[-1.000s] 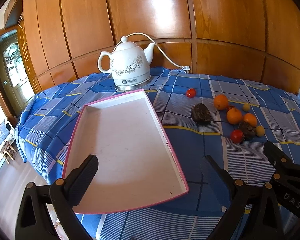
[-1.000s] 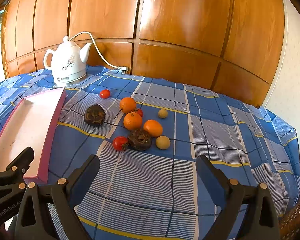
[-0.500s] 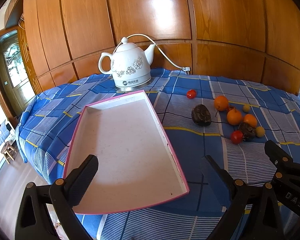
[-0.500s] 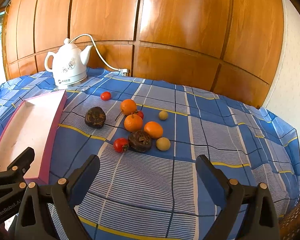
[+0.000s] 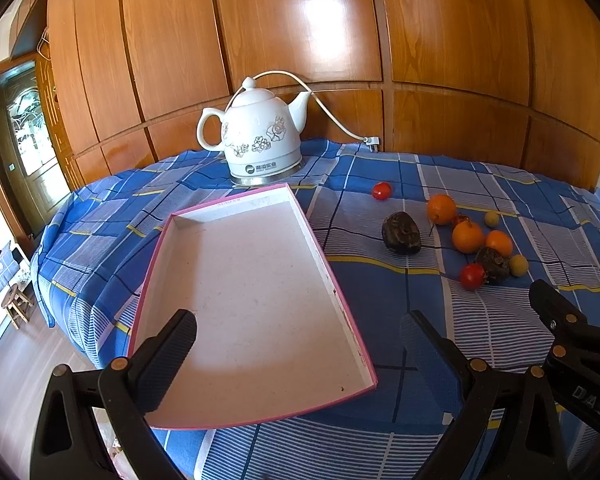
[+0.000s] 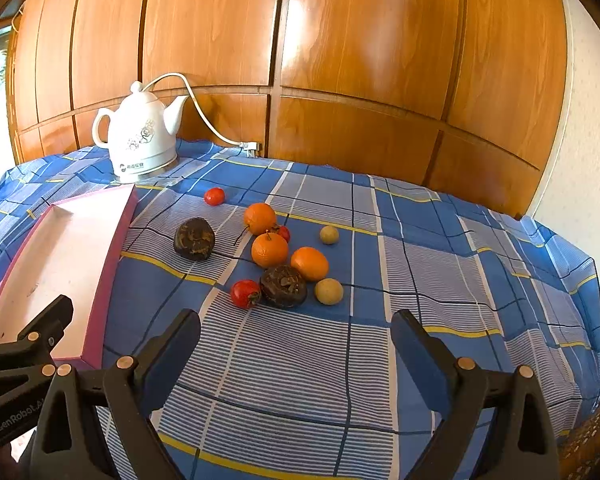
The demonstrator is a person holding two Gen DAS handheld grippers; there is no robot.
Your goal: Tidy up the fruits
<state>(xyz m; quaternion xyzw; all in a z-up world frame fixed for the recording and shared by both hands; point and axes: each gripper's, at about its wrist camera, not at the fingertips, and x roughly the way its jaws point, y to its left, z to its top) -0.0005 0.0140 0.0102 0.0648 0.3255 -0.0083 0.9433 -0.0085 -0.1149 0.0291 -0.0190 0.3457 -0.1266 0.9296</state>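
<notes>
A pink-rimmed white tray (image 5: 336,292) lies empty on the blue checked cloth, also at the left of the right wrist view (image 6: 112,256). A cluster of fruit lies to its right: three oranges (image 6: 269,249), two dark brown fruits (image 6: 283,285), red tomatoes (image 6: 245,293) and small yellow-green fruits (image 6: 329,291). One dark fruit (image 5: 401,233) and a tomato (image 5: 381,191) lie apart, nearer the tray. My left gripper (image 5: 300,340) is open over the tray's near end. My right gripper (image 6: 296,344) is open, just short of the cluster.
A white ceramic kettle (image 5: 260,144) with a cord stands at the back, behind the tray. Wood panelling runs behind the table. The cloth drops off the table edge at the left (image 5: 56,280) and right (image 6: 580,320).
Both views show the table slightly lower in frame and the fruit a touch nearer. Both grippers stay open and nothing on the table has moved.
</notes>
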